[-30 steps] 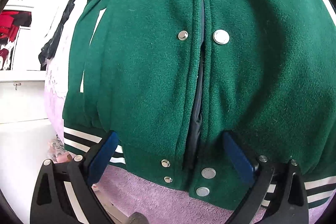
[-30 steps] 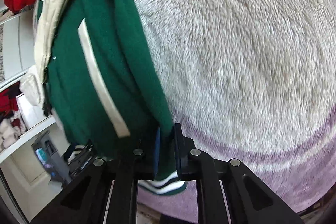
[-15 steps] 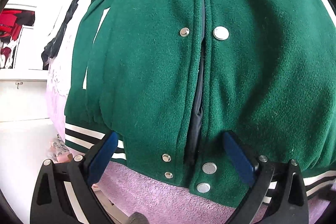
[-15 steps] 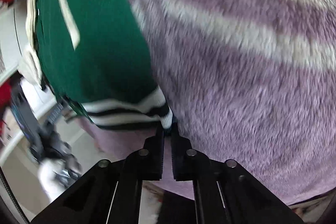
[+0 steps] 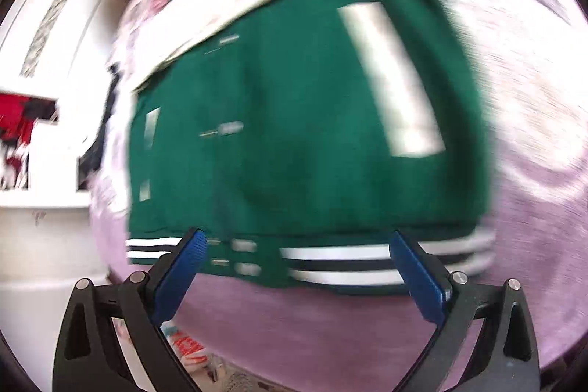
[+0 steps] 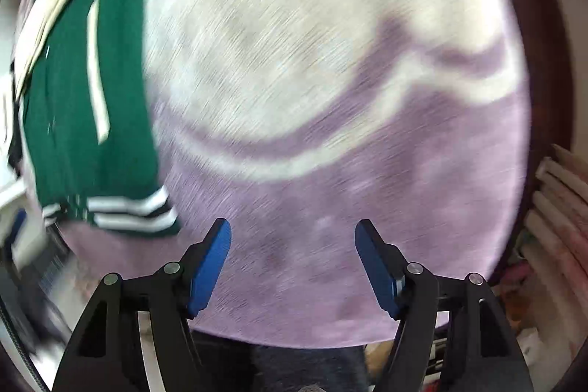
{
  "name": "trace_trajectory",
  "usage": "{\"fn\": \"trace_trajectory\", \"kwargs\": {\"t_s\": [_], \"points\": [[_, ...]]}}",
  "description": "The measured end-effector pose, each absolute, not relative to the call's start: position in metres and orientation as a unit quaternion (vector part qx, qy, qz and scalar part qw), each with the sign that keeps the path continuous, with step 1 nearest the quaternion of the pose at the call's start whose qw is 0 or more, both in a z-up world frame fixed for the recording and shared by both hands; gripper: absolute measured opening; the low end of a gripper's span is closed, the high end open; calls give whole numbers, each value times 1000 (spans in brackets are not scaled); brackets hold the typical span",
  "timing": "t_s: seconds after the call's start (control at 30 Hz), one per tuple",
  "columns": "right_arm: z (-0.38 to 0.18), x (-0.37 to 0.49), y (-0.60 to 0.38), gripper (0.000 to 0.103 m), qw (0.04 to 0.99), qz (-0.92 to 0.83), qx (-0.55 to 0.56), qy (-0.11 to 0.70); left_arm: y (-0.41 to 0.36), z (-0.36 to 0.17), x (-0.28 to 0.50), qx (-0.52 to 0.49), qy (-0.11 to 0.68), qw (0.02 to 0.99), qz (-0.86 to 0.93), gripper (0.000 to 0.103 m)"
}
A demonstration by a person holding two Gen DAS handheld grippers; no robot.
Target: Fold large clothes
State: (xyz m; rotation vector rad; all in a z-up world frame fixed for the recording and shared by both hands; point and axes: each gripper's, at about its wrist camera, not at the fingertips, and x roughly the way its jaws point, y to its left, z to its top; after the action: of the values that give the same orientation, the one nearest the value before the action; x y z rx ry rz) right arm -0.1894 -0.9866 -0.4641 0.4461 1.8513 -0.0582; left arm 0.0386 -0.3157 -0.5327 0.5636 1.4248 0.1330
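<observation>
Right now both of my grippers are empty. My left gripper (image 5: 296,247) has its jaws spread wide, hovering just at the striped hem (image 5: 352,267) of the green jacket (image 5: 294,135), one blue pad near each side of the snap placket. My right gripper (image 6: 292,237) also has its jaws apart, over bare purple and cream blanket (image 6: 330,135), with the jacket well off at its nine to ten o'clock (image 6: 73,98).

From the left wrist view the jacket lies flat on the blanket, filling the frame from twelve o'clock down to the hem at six, with a cream stripe (image 5: 389,79) toward one o'clock and the cream lining or collar edge along eleven to twelve. Both views are smeared by motion, so I cannot tell how cleanly the sides are tucked.

As I judge it, the body is roughly squared and the next step is folding it hem to collar. To do that well I should bring the right gripper over to the hem's far corner, take the ribbing at both ends with both layers caught in the pads, lift evenly, and lay the hem up toward twelve o'clock without dragging the blanket along. Pinching only the top layer would let the bottom one slide and bunch.
</observation>
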Motion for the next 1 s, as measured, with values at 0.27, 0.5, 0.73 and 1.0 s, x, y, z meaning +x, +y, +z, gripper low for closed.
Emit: {"fn": "trace_trajectory", "kwargs": {"t_s": [0.27,0.5,0.73,1.0], "points": [[-440,-167,-1101,72,580,-99,263,764,-413,-612,19,339,637,691,37,103],[-436,-143,-1069,72,591,-99,254,759,-393,-600,37,425,556,710,80,103],[-451,-111,-1055,72,588,-100,275,754,-385,-605,61,418,571,702,82,103],[-442,-66,-1053,72,605,-86,266,745,-389,-610,68,375,607,696,88,94]]}}
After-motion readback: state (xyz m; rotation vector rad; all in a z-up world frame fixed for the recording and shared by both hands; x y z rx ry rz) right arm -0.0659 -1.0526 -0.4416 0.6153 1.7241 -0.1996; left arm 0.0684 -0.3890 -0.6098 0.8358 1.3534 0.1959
